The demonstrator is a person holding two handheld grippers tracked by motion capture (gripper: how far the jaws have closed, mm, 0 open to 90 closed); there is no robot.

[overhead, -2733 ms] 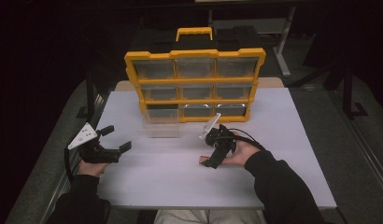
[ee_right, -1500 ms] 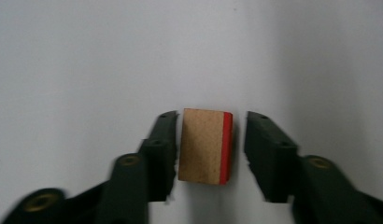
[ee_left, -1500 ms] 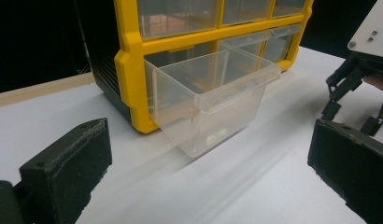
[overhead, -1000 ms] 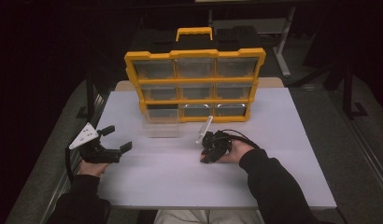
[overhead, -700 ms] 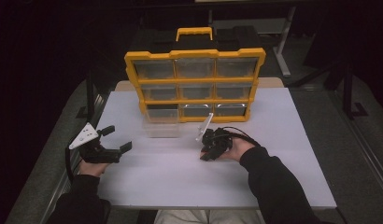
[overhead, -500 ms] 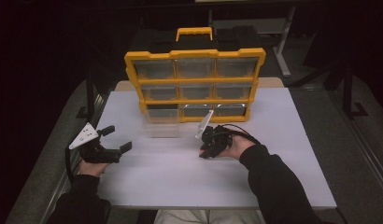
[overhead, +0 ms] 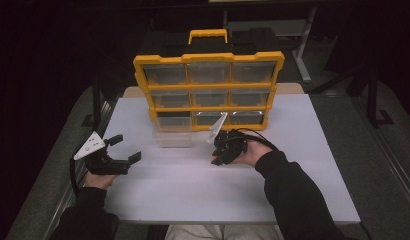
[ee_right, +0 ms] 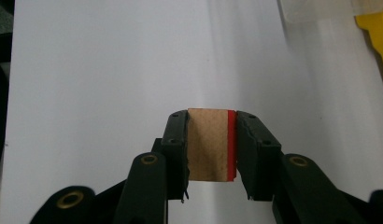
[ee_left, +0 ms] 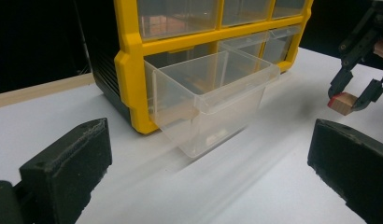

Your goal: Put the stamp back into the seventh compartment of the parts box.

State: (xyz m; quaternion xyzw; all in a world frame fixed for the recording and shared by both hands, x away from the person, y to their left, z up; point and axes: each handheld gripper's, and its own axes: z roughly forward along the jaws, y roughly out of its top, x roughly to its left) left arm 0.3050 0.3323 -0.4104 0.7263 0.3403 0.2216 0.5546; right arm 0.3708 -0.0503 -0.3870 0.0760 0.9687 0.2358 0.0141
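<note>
A small wooden block with one red face [ee_right: 211,143] is clamped between the jaws of my right gripper [ee_right: 211,144], just above the white table. That gripper [overhead: 219,159] sits right of the table's middle, in front of the yellow drawer organizer [overhead: 209,90]. From the left gripper view the block [ee_left: 342,102] hangs in the far gripper at the right. A clear plastic drawer [ee_left: 208,98] is pulled out of the organizer's bottom-left slot. My left gripper [overhead: 124,148] rests near the table's left edge, jaws wide apart and empty.
The organizer has three rows of clear drawers and a yellow handle [overhead: 208,35] on top. The white tabletop [overhead: 193,190] spreads in front of both grippers. Dark floor and metal frame legs [overhead: 303,45] surround the table.
The right gripper with the block has shifted slightly forward and left, toward the organizer. The left gripper has stayed in place.
</note>
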